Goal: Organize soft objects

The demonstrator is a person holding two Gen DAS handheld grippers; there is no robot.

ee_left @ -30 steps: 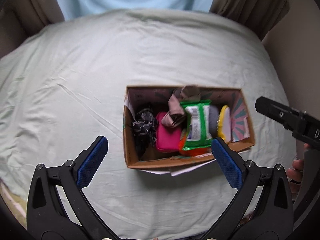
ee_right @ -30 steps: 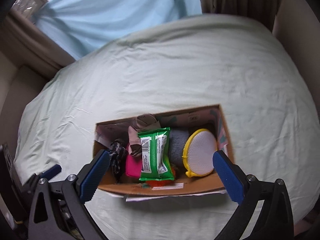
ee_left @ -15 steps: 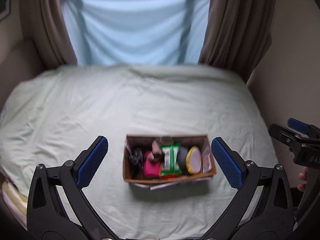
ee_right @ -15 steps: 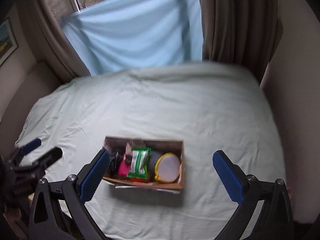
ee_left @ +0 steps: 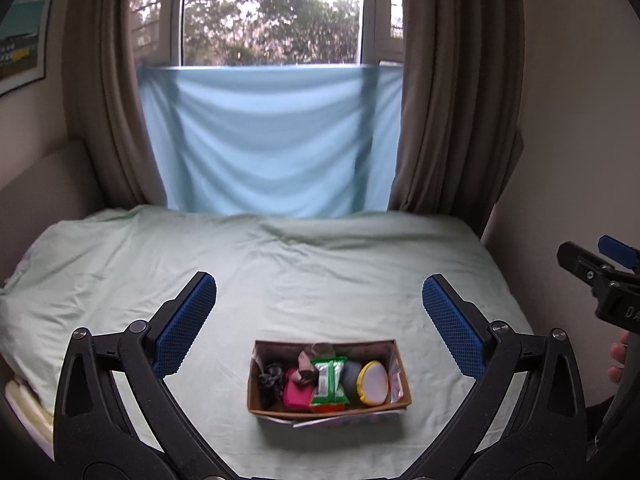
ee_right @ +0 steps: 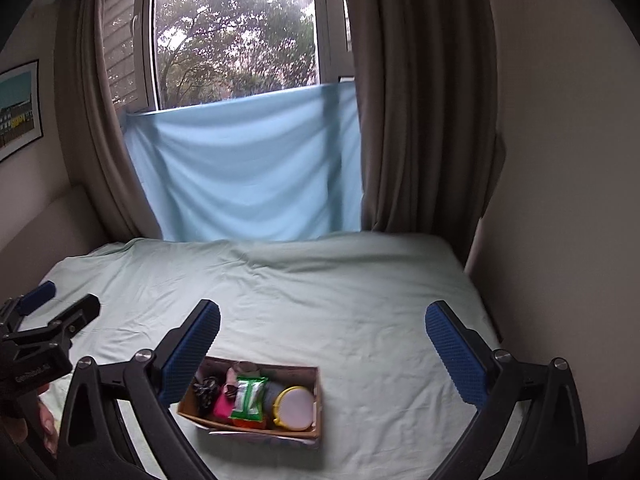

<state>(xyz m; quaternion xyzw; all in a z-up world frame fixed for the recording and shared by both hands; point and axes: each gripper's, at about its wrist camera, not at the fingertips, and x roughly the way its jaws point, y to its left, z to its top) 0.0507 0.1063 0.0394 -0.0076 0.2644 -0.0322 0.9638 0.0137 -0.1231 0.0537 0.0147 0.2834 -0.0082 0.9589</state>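
Both my grippers hang above the bed (ee_left: 304, 264), fingers spread wide, nothing between them. Left gripper (ee_left: 319, 322) frames the box (ee_left: 329, 411) from above; the box sits low centre in the left view, below the fingertips. In the right view the right gripper (ee_right: 322, 342) has the box (ee_right: 256, 428) at lower left, its left end hidden behind my left finger pad (ee_right: 191, 354).

Box contents, left to right in the left view: black bundle (ee_left: 271, 376), pink pouch (ee_left: 295, 395), beige cloth (ee_left: 305, 369), green packet (ee_left: 329, 378), grey item (ee_left: 352, 374), yellow-rimmed disc (ee_left: 373, 383). All packed touching, standing inside the walls. White paper (ee_left: 316, 422) pokes out under the box's near edge.

Sheet around the box is bare on every side, wrinkled. Far edge of the bed meets a blue cloth (ee_left: 272, 140) hung across the window (ee_left: 276, 12); brown curtains (ee_left: 448, 92) flank it. Right edge of the bed runs along the wall (ee_left: 568, 120). Left edge drops off by a padded side.

Each gripper shows at the margin of the other's view: right one (ee_left: 600, 270) at right edge, left one (ee_right: 52, 312) at left edge.
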